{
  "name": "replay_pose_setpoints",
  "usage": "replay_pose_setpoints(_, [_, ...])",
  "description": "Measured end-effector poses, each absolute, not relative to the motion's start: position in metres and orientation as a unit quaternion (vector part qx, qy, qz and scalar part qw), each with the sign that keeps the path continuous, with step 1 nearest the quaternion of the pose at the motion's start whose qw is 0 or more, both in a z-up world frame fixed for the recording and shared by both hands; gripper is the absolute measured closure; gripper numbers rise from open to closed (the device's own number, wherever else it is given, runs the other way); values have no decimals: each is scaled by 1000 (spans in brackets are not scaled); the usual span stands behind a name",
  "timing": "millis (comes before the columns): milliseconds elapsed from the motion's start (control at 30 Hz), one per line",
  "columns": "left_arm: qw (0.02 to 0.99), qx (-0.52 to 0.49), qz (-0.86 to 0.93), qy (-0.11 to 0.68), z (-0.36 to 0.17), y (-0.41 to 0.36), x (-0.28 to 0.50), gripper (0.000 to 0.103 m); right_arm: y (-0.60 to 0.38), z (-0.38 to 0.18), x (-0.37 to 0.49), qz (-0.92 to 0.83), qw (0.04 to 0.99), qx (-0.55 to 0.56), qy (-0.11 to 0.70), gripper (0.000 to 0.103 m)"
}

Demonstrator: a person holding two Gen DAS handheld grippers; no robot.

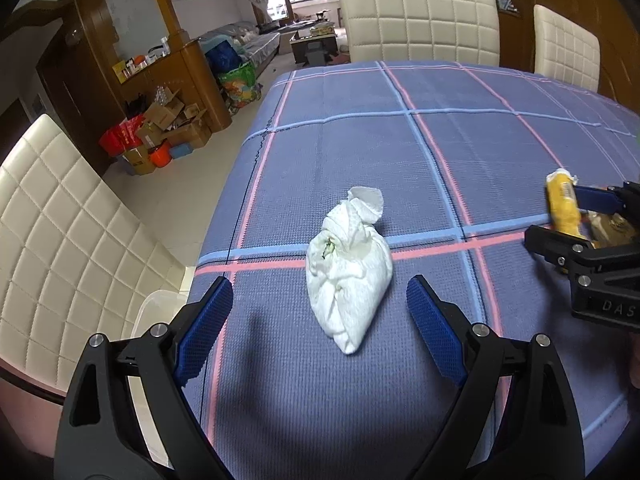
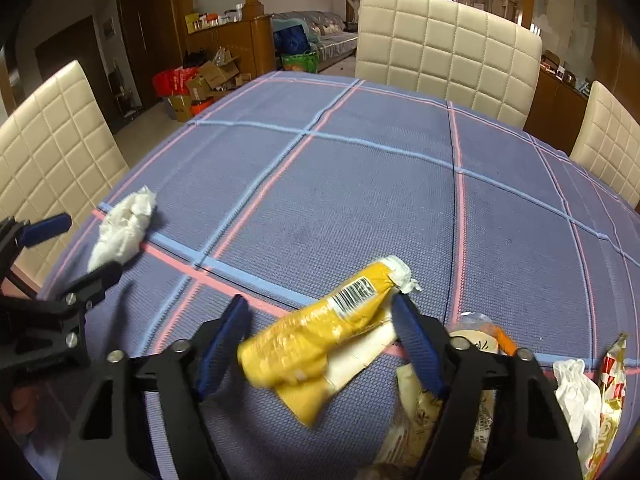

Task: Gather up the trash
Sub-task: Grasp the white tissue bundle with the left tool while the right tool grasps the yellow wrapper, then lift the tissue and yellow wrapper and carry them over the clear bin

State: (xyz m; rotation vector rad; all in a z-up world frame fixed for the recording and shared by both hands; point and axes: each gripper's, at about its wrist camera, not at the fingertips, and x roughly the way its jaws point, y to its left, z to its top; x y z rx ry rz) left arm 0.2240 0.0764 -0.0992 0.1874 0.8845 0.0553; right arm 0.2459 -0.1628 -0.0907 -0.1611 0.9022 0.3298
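Observation:
A knotted white tissue wad [image 1: 348, 280] lies on the blue checked tablecloth [image 1: 440, 140] near the table's left edge. My left gripper [image 1: 320, 284] stands open around it, one blue pad on each side with a gap to both. The wad [image 2: 124, 228] and the left gripper [image 2: 92, 244] also show at the left of the right wrist view. A crumpled yellow wrapper [image 2: 320, 340] with a barcode lies slantwise between the fingers of my right gripper [image 2: 320, 300]. The right finger touches it, the left one stands just off it. In the left wrist view that gripper [image 1: 554, 216] sits around the wrapper [image 1: 562, 204].
More trash lies at the near right: a beige printed wrapper [image 2: 420, 420], a white plastic scrap [image 2: 576, 392] and a red-gold wrapper [image 2: 612, 392]. Cream quilted chairs stand at the far side [image 1: 420, 16] and the left [image 1: 60, 220]. A clear plastic bin [image 1: 156, 312] sits by the table's left edge.

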Motion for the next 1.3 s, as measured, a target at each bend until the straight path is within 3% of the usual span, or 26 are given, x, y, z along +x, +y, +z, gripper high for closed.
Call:
replay_pose_setpoints(167, [897, 81, 19, 434, -107, 80, 232, 21, -163, -88, 243, 166, 885, -75, 428, 51])
replay_pose_setpoints(233, [897, 81, 7, 434, -105, 78, 232, 38, -162, -86, 240, 175, 885, -76, 425, 57])
replay_pose_setpoints(267, [896, 80, 0, 436, -105, 77, 231, 50, -161, -85, 238, 183, 885, -75, 422, 67])
replay_pose_setpoints(300, [895, 77, -7, 440, -104, 76, 231, 67, -160, -85, 236, 186, 884, -76, 421, 84])
replay_pose_setpoints(400, [894, 83, -15, 440, -101, 71, 224, 78, -154, -82, 228, 209, 879, -73, 423, 84])
replay_pose_setpoints(1300, [906, 37, 20, 422, -79, 131, 133, 80, -84, -60, 152, 281, 861, -141, 400, 84])
